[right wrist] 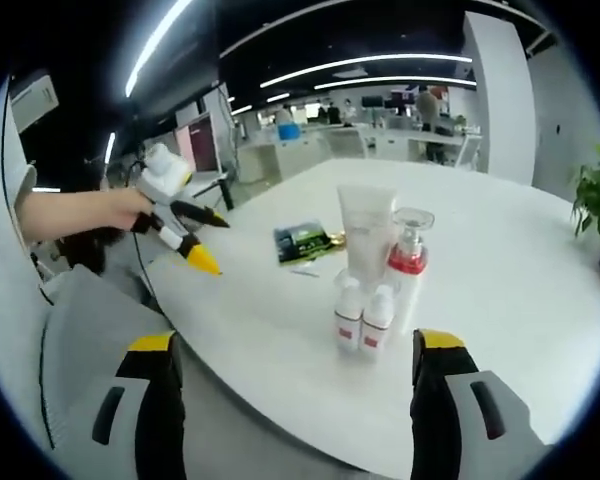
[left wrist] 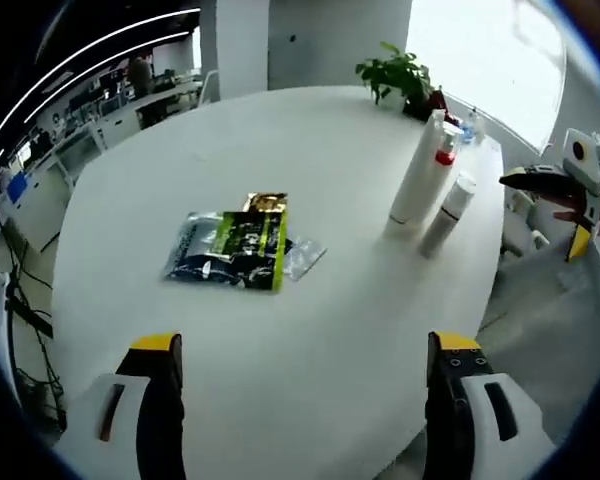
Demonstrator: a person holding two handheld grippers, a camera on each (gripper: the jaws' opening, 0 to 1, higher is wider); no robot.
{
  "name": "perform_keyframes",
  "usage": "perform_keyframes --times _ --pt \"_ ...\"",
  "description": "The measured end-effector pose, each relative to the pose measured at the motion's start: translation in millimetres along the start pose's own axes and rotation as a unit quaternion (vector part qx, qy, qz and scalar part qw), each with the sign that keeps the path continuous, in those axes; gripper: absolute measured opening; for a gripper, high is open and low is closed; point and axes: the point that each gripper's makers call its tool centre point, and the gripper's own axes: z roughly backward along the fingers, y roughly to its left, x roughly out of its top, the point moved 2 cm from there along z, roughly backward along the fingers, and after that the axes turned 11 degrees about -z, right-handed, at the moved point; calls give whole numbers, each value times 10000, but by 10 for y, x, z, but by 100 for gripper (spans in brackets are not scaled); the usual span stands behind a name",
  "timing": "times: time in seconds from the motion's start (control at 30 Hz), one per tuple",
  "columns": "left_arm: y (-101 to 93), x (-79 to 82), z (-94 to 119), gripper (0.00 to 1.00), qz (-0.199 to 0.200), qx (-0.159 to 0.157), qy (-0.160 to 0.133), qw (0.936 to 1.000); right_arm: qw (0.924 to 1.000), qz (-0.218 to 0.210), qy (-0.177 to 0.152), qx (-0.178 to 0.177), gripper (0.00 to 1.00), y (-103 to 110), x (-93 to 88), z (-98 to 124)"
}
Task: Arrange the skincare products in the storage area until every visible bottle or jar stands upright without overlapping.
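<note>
Left gripper view: left gripper (left wrist: 305, 395) released over table (left wrist: 310, 150); sachets (left wrist: 238, 245) flat at centre, bottles (left wrist: 430, 185) upright beyond. Right gripper view: right gripper (right wrist: 295, 400) released, facing upright bottles (right wrist: 380, 285). Best approached slowly, jaws clear of neighbours.

Green sachets (left wrist: 242, 245) lie on the white table (left wrist: 310, 330); potted plant (left wrist: 398, 75) at its far edge.

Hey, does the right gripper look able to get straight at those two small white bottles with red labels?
Probably yes. The right gripper is open and faces the two small bottles at the near table edge, with nothing between them. The taller tube and pump bottle stand behind.
</note>
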Motion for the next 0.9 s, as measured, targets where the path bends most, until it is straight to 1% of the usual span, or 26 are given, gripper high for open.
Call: perform_keyframes --times 0.1,0.2,0.23,0.4,0.5,0.6,0.8,0.9 --pt "95 37 -139 95 -159 -67 97 9998 10000 -54 11 -79 95 -30 -8 2" --pt "166 60 -239 95 -209 -107 169 9996 9999 -91 23 -134 95 -53 -13 1" --pt "222 54 -305 95 -240 -114 193 9995 9998 -101 33 -157 95 -61 -17 2" --pt "368 113 -413 95 -531 -144 306 9980 9996 -157 47 -223 95 -86 -18 0" --pt "467 156 -489 95 -607 -149 316 9975 9995 -159 66 -276 95 -103 -25 -5" --pt "619 135 -612 95 -770 -176 488 9957 9992 -171 95 -337 94 -128 -37 -9" --pt "702 152 -781 96 -1004 -283 737 9918 9990 -209 102 -370 94 -134 -40 -12" --pt "765 153 -879 96 -1053 -327 832 9904 9988 -265 82 -403 94 -157 -34 -11"
